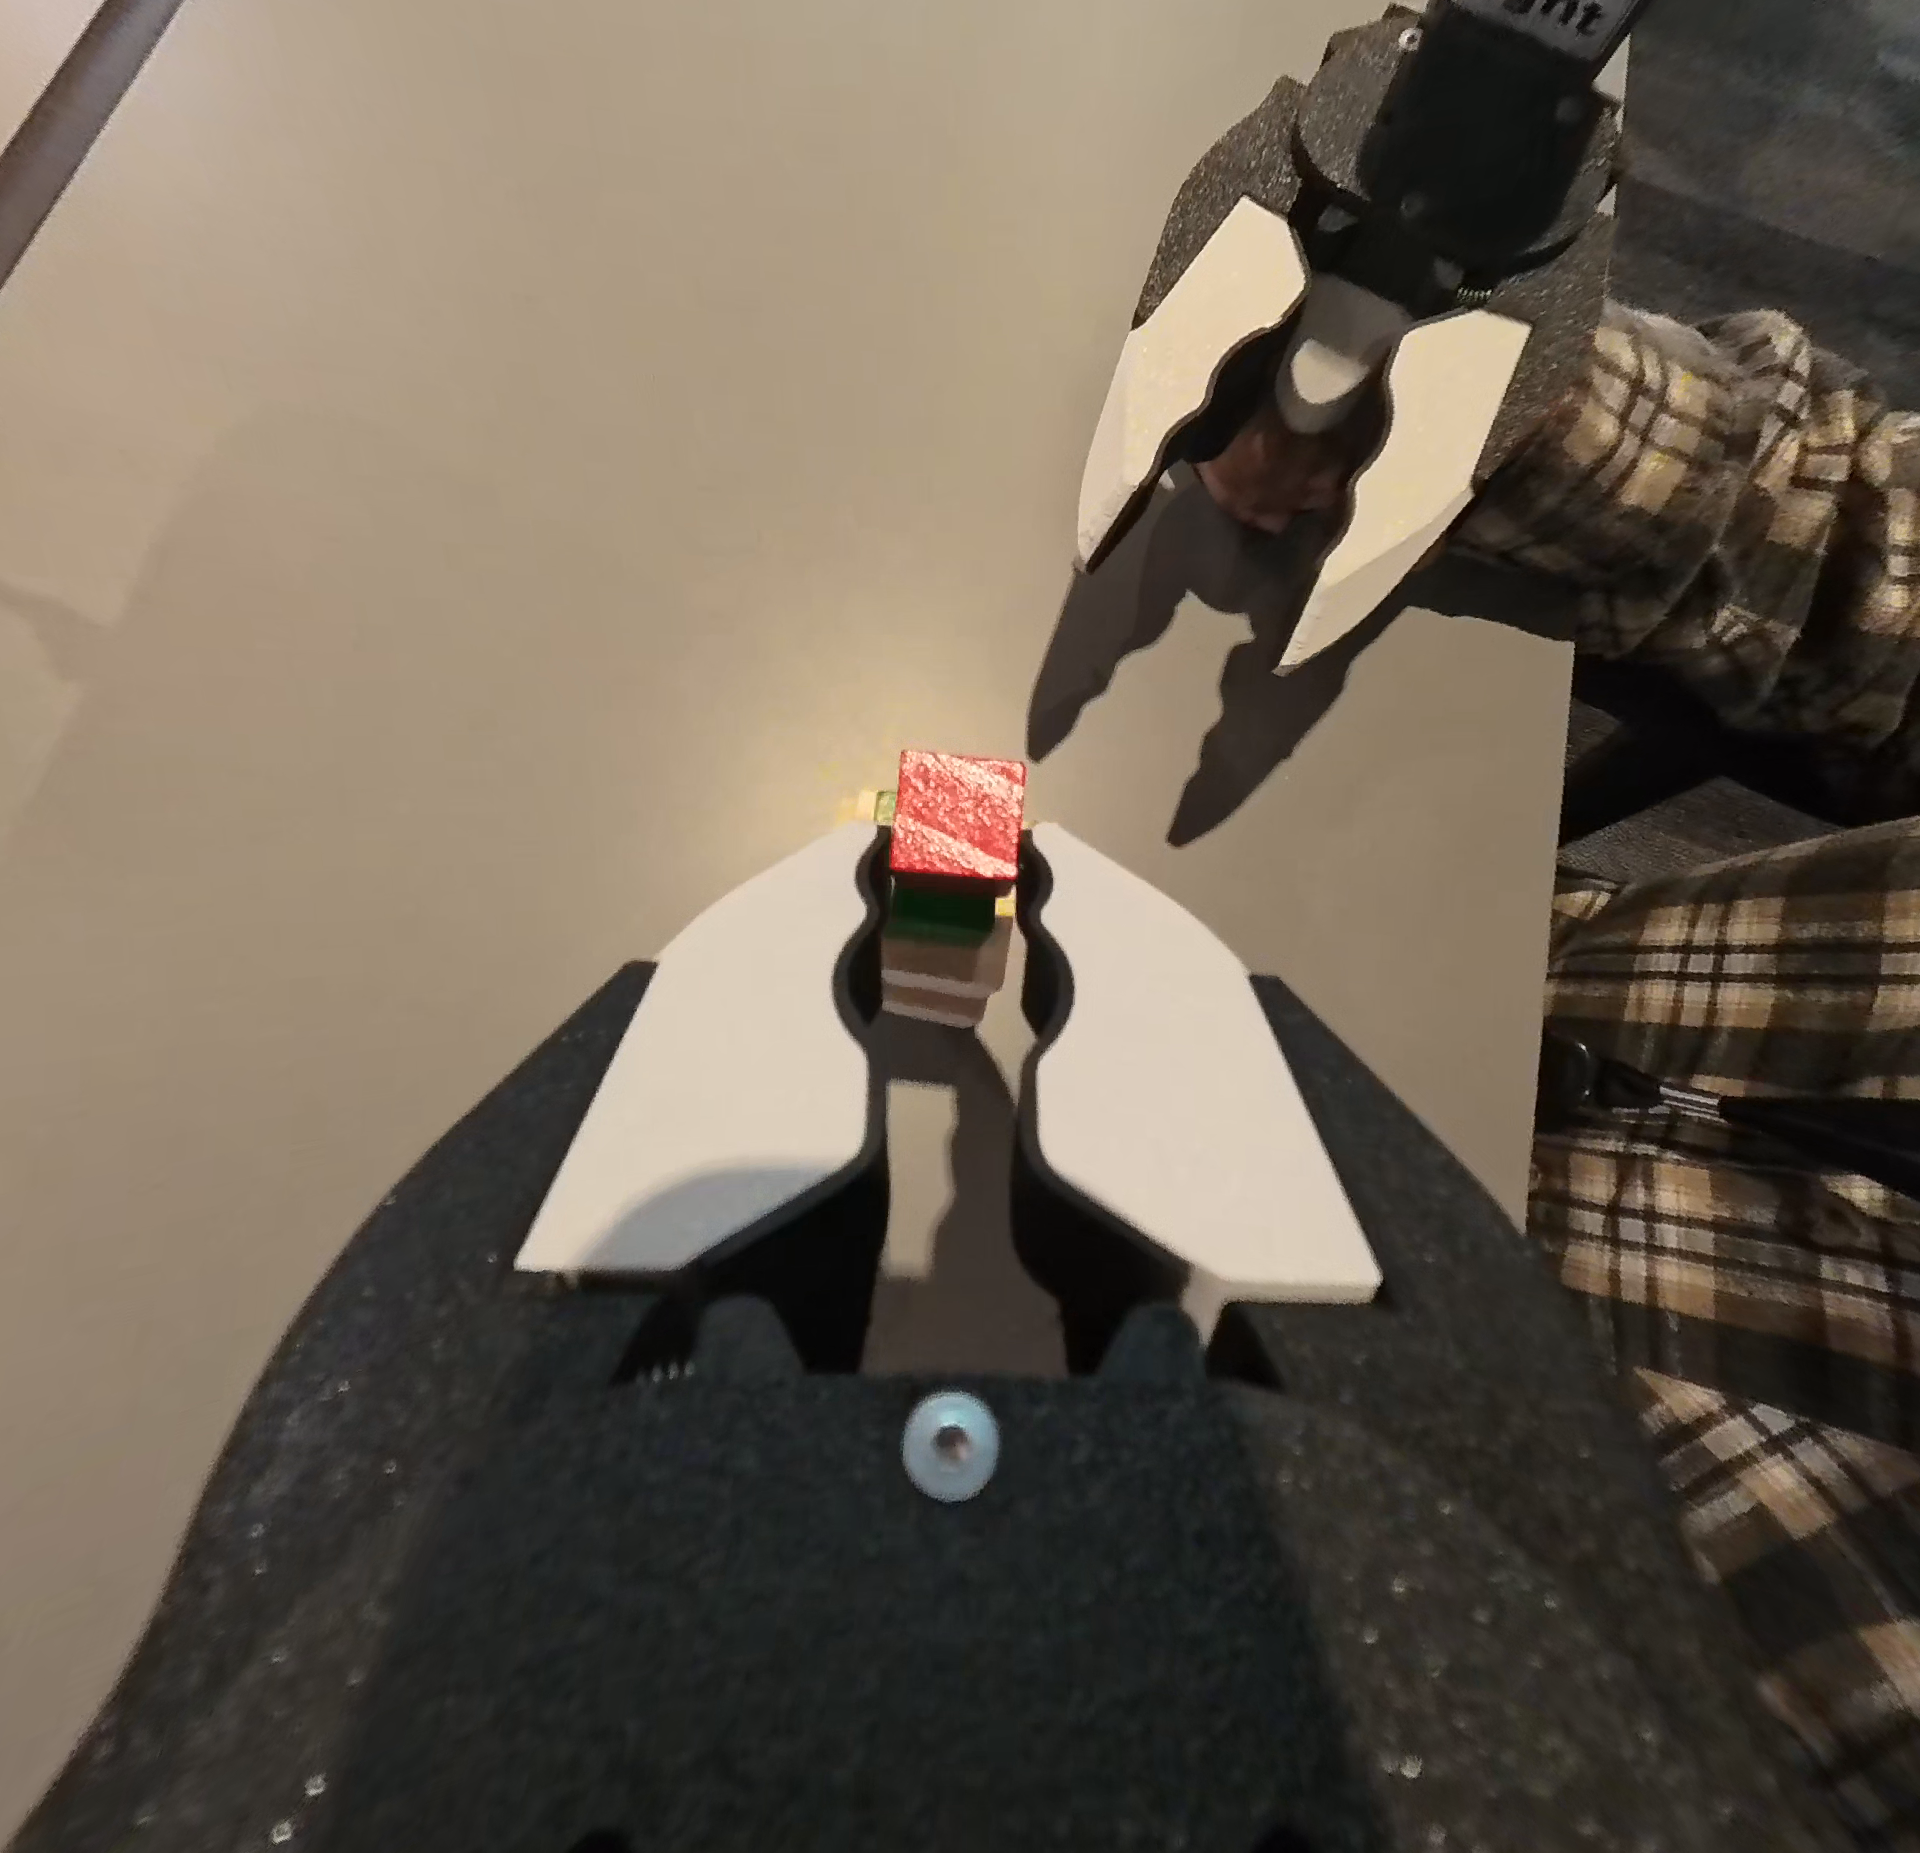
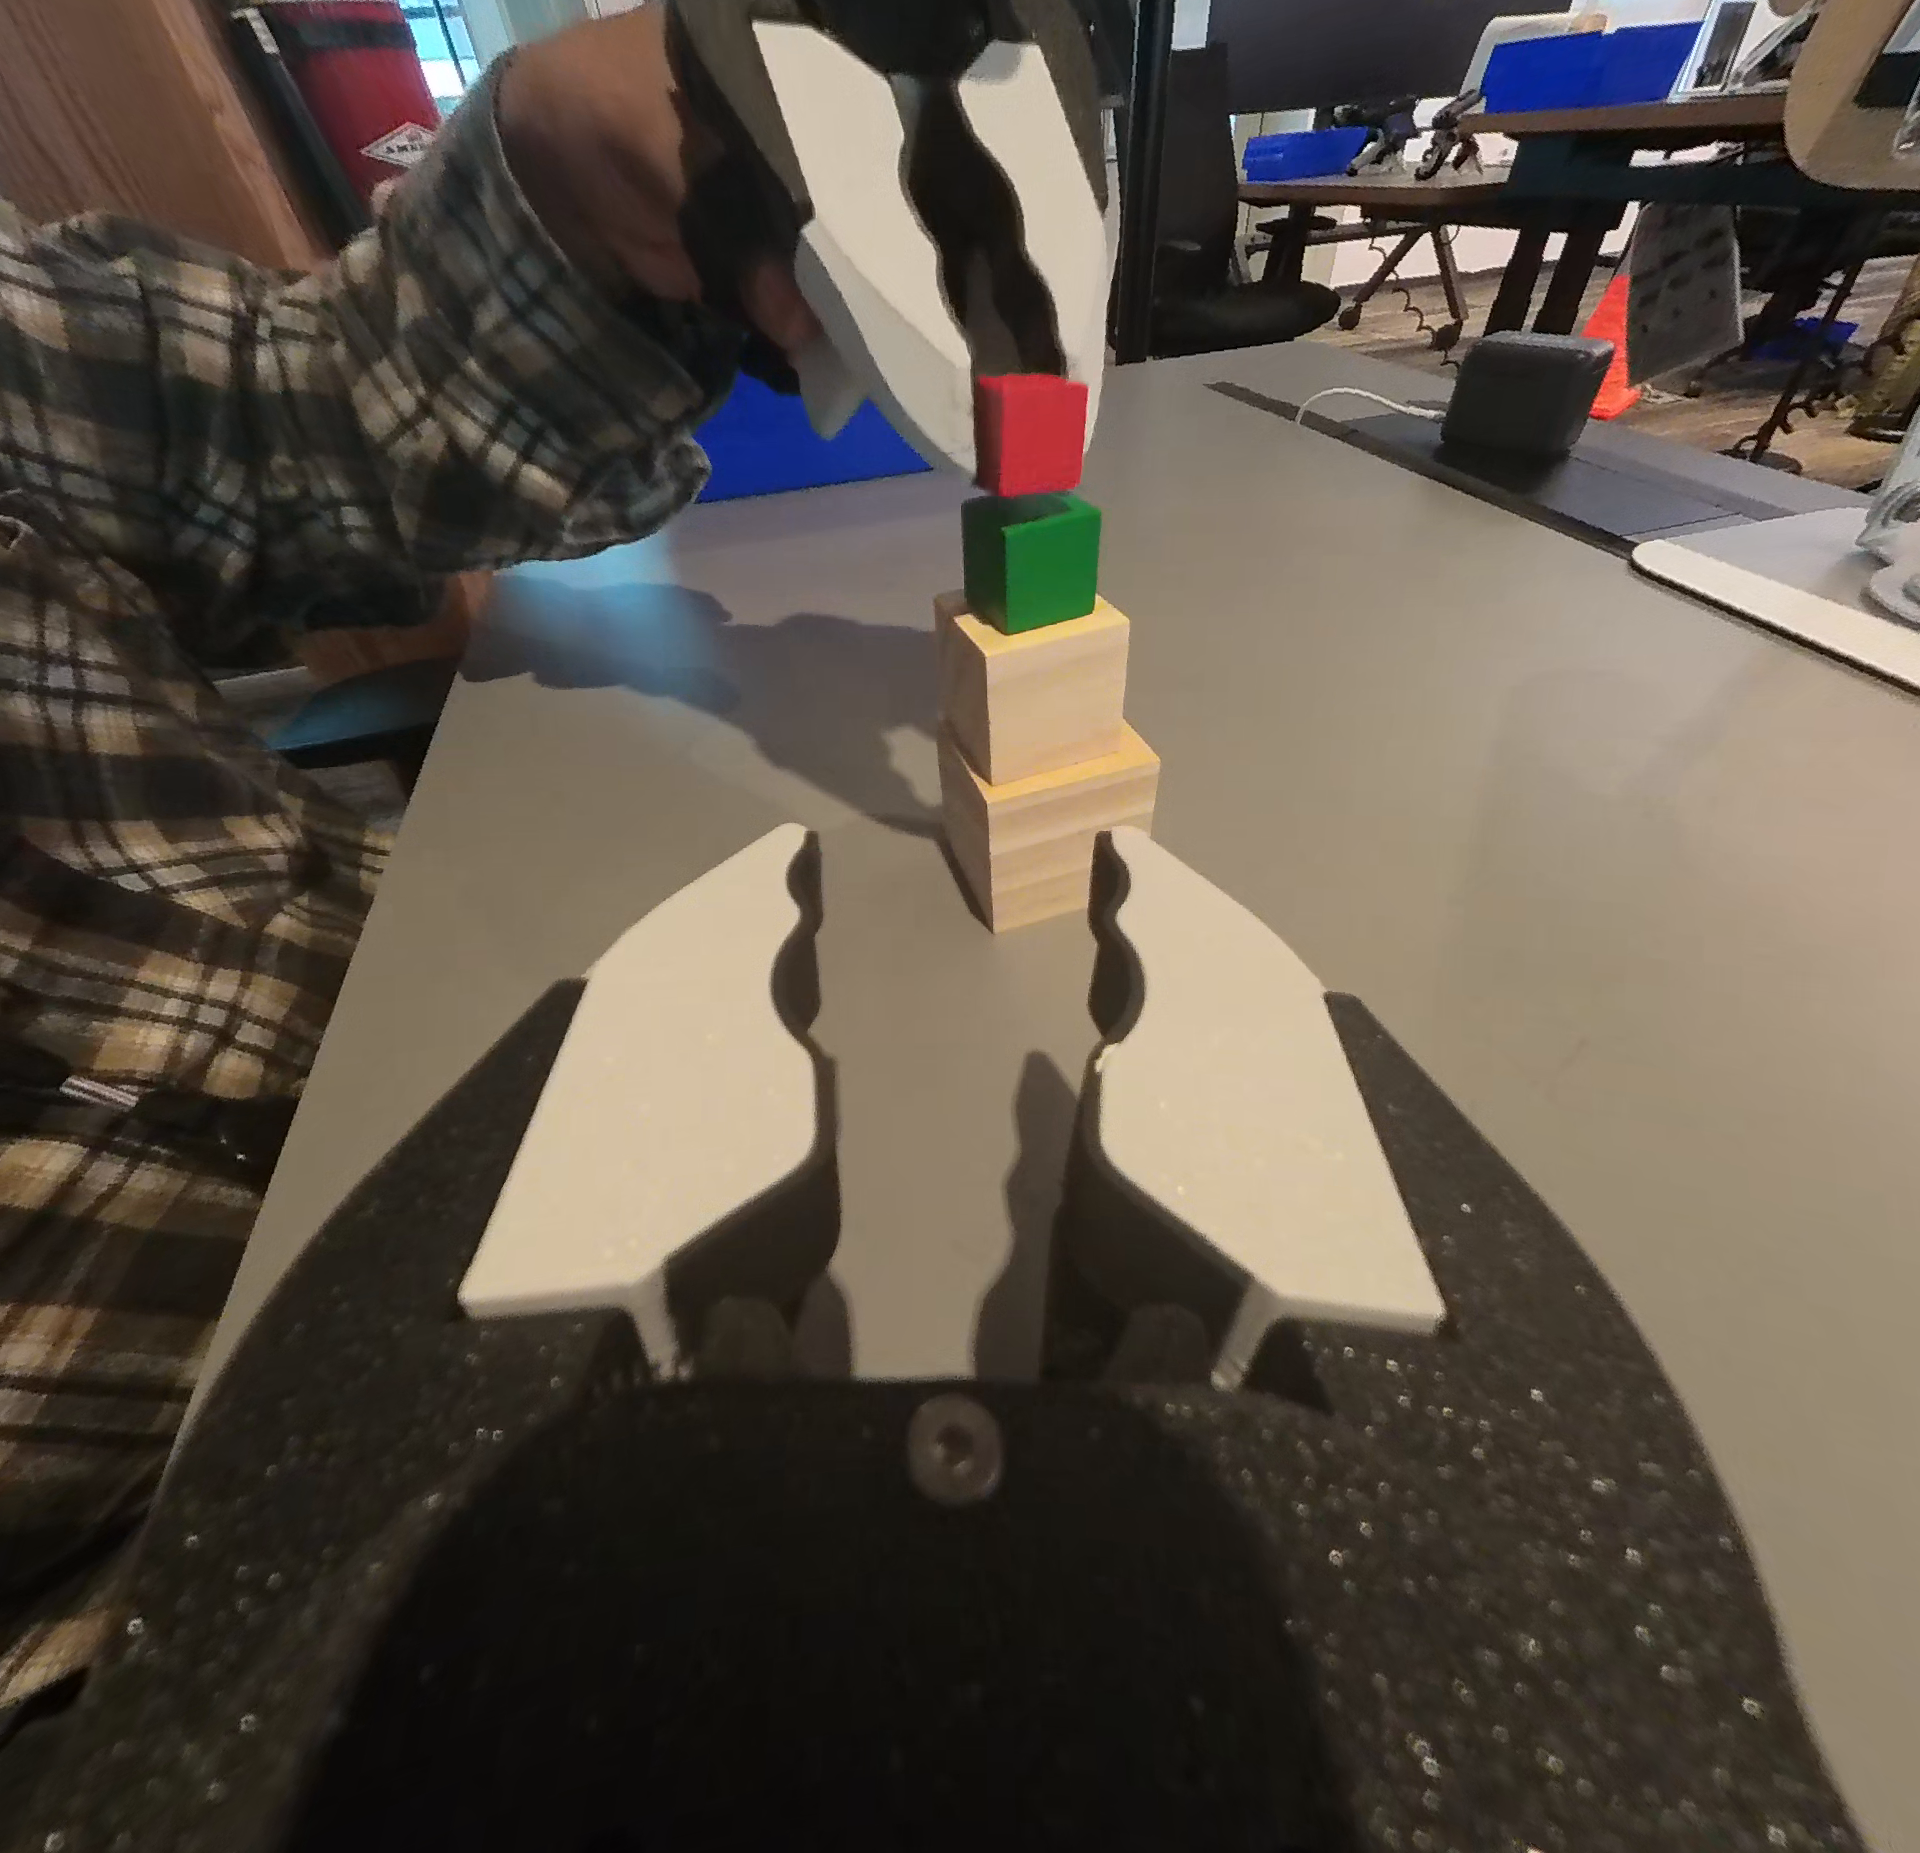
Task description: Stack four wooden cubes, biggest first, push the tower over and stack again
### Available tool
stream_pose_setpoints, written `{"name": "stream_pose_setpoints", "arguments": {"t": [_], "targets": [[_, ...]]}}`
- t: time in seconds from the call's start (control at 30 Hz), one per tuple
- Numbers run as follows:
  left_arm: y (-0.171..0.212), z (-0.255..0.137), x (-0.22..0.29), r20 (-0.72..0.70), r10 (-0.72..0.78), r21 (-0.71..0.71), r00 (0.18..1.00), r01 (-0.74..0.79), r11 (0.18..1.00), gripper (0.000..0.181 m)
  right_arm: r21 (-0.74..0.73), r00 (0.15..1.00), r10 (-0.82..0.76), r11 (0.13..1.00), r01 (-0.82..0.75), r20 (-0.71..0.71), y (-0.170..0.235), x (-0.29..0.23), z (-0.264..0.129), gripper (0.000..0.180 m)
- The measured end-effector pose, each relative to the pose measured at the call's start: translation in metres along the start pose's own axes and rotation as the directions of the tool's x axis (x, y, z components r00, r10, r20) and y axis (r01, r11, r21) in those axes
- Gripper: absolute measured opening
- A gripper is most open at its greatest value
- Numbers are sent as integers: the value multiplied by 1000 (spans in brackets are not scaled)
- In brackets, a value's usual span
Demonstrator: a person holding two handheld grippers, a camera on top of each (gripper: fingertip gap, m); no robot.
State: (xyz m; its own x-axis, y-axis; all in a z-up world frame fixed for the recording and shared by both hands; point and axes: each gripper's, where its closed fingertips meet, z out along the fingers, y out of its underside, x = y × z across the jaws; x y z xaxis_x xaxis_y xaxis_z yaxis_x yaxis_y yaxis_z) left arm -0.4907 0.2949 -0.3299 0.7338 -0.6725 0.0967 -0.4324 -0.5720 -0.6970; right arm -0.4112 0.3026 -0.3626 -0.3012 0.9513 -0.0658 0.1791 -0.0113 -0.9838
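Left gripper (image 1: 956, 847) comes down from above with its jaws clamped on the small red wooden cube (image 1: 958, 829); in the right wrist view that red cube (image 2: 1031, 434) hangs just over the small green wooden cube (image 2: 1031, 563), a thin gap between them, not touching; left gripper (image 2: 1023, 364) there tilts in from upper left, held by a hand (image 2: 613, 156) in a plaid sleeve (image 2: 416, 369)

Tower stands on the grey desk (image 2: 1455, 868), roughly mid-desk; bottom is the largest pale natural-wood cube (image 2: 1044, 837); on it the mid-size pale wood cube (image 2: 1034, 691), turned a little off square; green cube on top of that, also slightly rotated; from the left wrist view only slivers of green (image 1: 940, 915) and pale wood (image 1: 940, 982) show under the red

Right gripper (image 2: 951, 847) sits low near the desk surface, jaws apart and empty; right fingertip overlaps the bottom cube's near corner in the right wrist view, contact cannot be judged; in the left wrist view the right gripper (image 1: 1174, 588) is up right of the tower, jaws spread, clear of the red cube

Background: dark charger-like block (image 2: 1527, 390) on a dark mat at far right of desk; white pad edge (image 2: 1766, 598) near it; red cylinder (image 2: 358, 89) by the wooden wall at left; orange cone (image 2: 1616, 349) on the floor beyond
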Motion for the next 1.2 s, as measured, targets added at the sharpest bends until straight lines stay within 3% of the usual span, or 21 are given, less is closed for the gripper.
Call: {"name": "stream_pose_setpoints", "arguments": {"t": [1.2], "targets": [[5, 2, -4, 19, 24, -26, 1000, -24, 999, 22, -1, 1000, 6, 1000, -6, 12, 0, -1, 1, 48]]}}
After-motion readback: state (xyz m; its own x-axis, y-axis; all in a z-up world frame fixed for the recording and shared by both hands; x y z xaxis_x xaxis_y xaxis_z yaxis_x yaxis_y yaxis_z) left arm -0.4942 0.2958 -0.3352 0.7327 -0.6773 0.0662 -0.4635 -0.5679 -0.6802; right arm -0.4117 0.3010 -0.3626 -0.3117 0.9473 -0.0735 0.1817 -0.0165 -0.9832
